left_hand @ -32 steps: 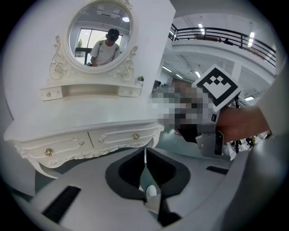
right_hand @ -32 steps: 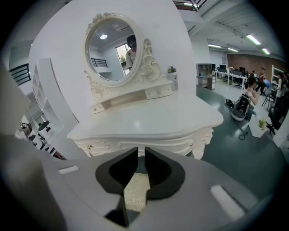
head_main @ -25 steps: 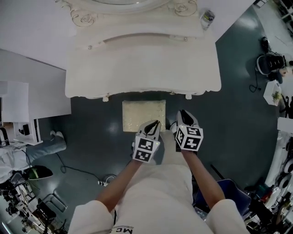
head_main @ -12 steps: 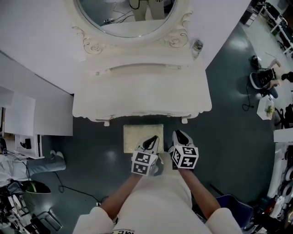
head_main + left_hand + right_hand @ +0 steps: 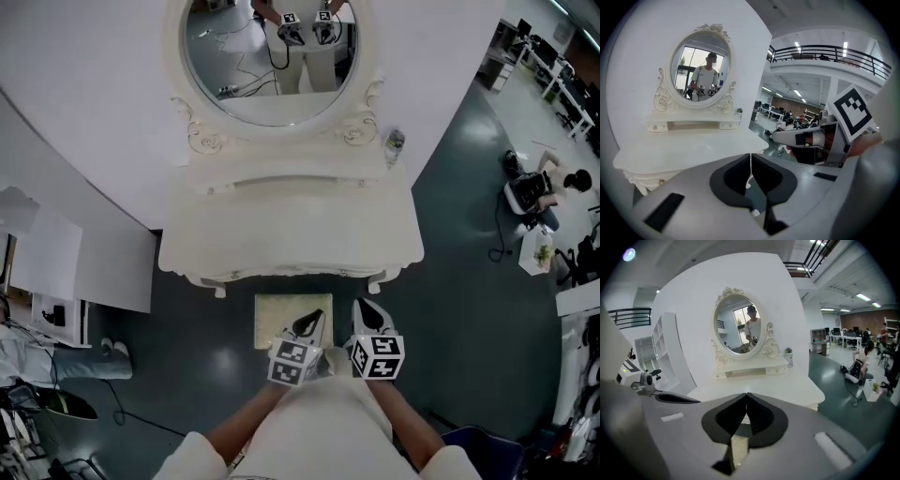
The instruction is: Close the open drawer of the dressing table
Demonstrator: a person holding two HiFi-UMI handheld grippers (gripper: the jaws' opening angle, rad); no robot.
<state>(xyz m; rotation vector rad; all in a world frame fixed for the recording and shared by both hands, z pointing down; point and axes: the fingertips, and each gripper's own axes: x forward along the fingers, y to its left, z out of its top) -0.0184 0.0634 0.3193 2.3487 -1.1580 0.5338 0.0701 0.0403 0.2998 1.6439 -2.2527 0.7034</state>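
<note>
The white dressing table [image 5: 291, 239] stands against the wall under its oval mirror [image 5: 272, 66]. From above, its front edge shows no drawer standing out. Both grippers hang in front of it, over the cream stool [image 5: 281, 317] and short of the table. My left gripper [image 5: 311, 324] is shut and empty; in the left gripper view the tips of the left gripper [image 5: 750, 156] meet. My right gripper [image 5: 369, 309] has just been closing with nothing between its jaws. The right gripper [image 5: 746, 396] now has its tips together, pointing at the tabletop [image 5: 764, 387].
A small bottle [image 5: 394, 142] stands on the table's shelf, right of the mirror. White shelving [image 5: 84, 267] stands at the left. A seated person [image 5: 530, 192] and desks are far right. Dark floor [image 5: 450, 281] surrounds the stool.
The head view has shifted so the whole mirror now shows and the table sits lower in the picture. Both grippers sit lower in the picture, still over the stool. The right jaws have closed.
</note>
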